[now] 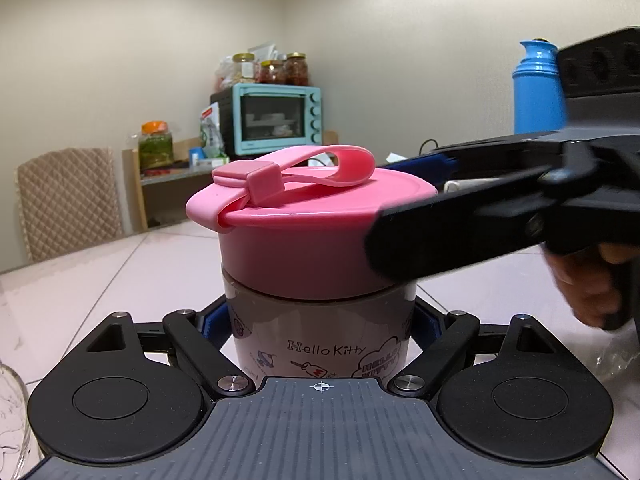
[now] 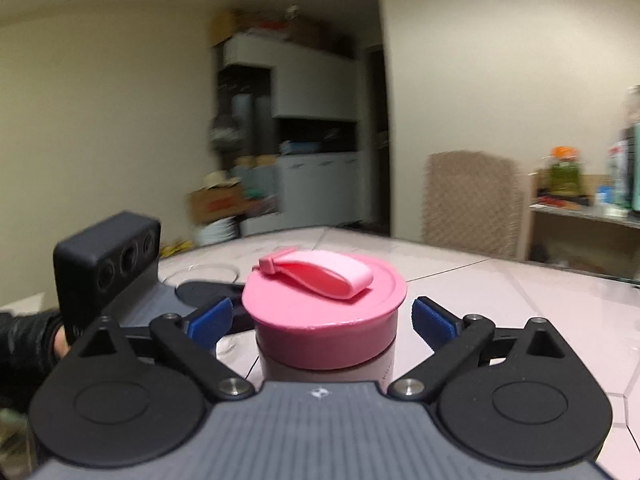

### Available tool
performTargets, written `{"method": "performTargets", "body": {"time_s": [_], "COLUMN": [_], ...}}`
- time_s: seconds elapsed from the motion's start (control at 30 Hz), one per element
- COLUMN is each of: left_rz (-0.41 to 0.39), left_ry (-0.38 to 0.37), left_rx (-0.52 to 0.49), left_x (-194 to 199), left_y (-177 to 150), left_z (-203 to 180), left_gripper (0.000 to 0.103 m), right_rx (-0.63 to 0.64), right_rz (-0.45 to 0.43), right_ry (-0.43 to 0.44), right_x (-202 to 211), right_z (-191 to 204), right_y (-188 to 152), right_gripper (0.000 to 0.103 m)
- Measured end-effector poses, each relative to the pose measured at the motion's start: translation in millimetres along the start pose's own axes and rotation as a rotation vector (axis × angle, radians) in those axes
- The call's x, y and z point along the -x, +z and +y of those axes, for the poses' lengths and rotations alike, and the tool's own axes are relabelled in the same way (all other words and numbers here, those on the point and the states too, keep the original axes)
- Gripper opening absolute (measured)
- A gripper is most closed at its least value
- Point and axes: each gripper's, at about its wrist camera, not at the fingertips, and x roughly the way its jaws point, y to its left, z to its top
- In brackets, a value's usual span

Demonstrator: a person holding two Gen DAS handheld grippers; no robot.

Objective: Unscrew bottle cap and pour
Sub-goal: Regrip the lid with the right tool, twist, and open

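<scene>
Left wrist view first: the left hand-held gripper (image 1: 320, 322) is clenched around the body of the bottle (image 1: 320, 332), the Hello Kitty one, with blue pads pressed in on both sides just below the pink cap (image 1: 304, 248). So the bottle sits upright on the pale tiled worktop (image 1: 100, 280), right in front of that gripper and pinned there.

From the right wrist view, the right hand-held gripper (image 2: 322, 320) is released. Its blue fingertips (image 2: 434, 322) stand either side of the cap with a clear gap on each side, not touching it. The cap sits between the jaws and a bit below finger level. Its silicone loop strap (image 2: 320, 276) lies flat on top.

My read: we're mid-unscrew, in a regrasp between twists. The cap looks seated on the bottle, no visible tilt, though I can't tell how many threads are left.

Next move probably needs the right gripper to drop slightly so the pads meet the cap's side wall, squeeze square, then twist while the left keeps the body from spinning. There's a glass rim (image 2: 212, 270) beyond the bottle, likely the pour target later.
</scene>
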Motion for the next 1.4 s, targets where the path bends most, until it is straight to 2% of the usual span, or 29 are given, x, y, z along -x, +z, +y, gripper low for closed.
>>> {"method": "performTargets", "body": {"time_s": [0.3,0.4,0.93,1.07,1.3,1.4], "left_rz": [0.000,0.000,0.000,0.000,0.000,0.000], "left_ry": [-0.001,-0.001,-0.001,-0.001,-0.001,-0.001], "left_rx": [0.000,0.000,0.000,0.000,0.000,0.000], "left_x": [0.3,0.4,1.2,1.4,1.7,1.7], "left_y": [0.2,0.3,0.6,0.8,0.9,1.2], "left_z": [1.0,0.9,1.9,1.8,2.4,2.2], "left_gripper": [0.090,0.090,0.090,0.090,0.090,0.090], "right_rx": [-0.057,-0.090,-0.096,-0.103,-0.086,-0.058], "right_rz": [-0.038,-0.040,-0.006,-0.009,-0.006,0.003], "right_ry": [-0.203,-0.236,-0.279,-0.277,-0.240,-0.169], "right_x": [2.2,-4.2,-39.3,-40.7,-40.3,-38.0], "right_z": [27.0,28.4,38.9,39.1,34.3,22.5], "right_y": [-18.1,-23.0,-18.9,-18.7,-20.2,-19.0], "right_gripper": [0.098,0.098,0.097,0.090,0.086,0.085]}}
